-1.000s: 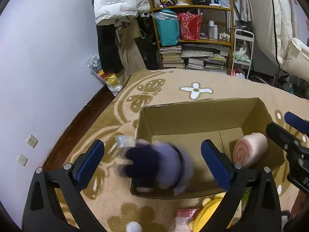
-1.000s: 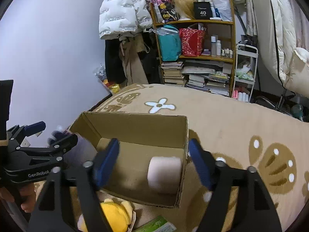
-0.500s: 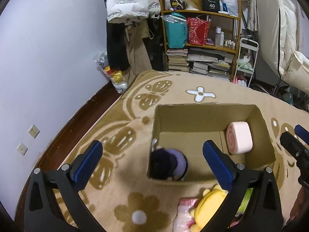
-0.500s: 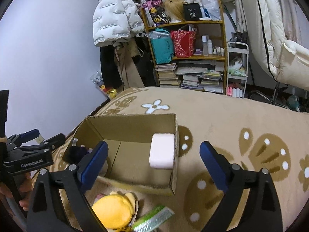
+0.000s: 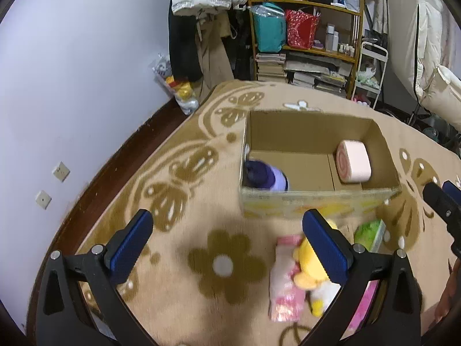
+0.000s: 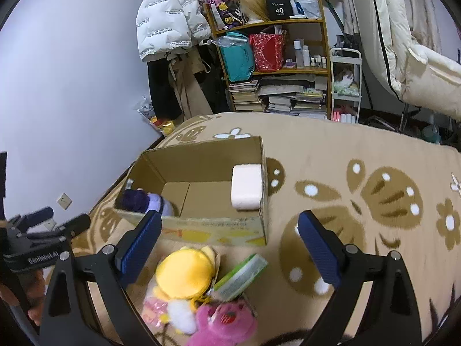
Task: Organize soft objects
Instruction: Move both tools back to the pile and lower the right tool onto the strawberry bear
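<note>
Open cardboard box [image 6: 201,227] on the carpet holds a purple plush [image 6: 144,200] in its left corner and a pink roll cushion [image 5: 353,165] at right. Before it lie a yellow plush [image 6: 184,272], pink bear [image 6: 227,321] and green packet [image 6: 242,272].

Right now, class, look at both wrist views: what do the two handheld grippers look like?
Each is a black plastic frame with triangular cut-outs and silver screws, ending in two fingers faced with ribbed blue pads. The left gripper, seen from the right wrist view, carries white "GenRobot.AI" lettering. The right gripper looks identical. No cables or sleeves show.
</note>
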Demonstrator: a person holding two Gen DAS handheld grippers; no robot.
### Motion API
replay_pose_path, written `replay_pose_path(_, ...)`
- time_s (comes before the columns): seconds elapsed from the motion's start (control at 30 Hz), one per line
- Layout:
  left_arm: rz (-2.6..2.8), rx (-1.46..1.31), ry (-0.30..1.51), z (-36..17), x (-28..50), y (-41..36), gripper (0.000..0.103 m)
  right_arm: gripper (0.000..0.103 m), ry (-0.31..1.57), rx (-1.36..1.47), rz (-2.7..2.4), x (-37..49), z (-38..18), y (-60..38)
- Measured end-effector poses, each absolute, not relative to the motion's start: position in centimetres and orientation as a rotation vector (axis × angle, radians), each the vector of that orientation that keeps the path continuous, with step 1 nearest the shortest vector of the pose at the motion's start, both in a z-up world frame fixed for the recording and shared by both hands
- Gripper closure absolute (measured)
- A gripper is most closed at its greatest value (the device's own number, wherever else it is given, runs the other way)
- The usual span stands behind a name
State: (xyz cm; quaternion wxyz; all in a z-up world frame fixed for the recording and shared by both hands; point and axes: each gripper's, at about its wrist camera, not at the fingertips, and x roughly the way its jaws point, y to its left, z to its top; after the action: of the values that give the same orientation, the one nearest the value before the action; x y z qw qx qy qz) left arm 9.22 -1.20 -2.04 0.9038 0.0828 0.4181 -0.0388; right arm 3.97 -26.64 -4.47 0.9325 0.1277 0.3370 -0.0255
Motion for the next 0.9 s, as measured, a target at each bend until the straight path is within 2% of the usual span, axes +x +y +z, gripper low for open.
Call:
replay_pose_path(0.7, -0.066, 0.230, 0.956, -4.0, 4.3, -0.4, 0.000, 0.004, 0.794, 0.283, -0.087, -0.4, -6.6, -24.7)
replay_pose_path(0.77, -0.069, 0.235, 0.971, -4.4, 4.4, -0.6, 0.000, 0.008, 0.824, 0.300, -0.085, -0.2, -7.2, -24.7)
replay_pose_path(0.9, -0.073, 0.238, 1.003, -5.4, 4.8, -0.8, 0.000, 0.009, 0.870, 0.332, -0.088, 0.3, -8.4, -25.0)
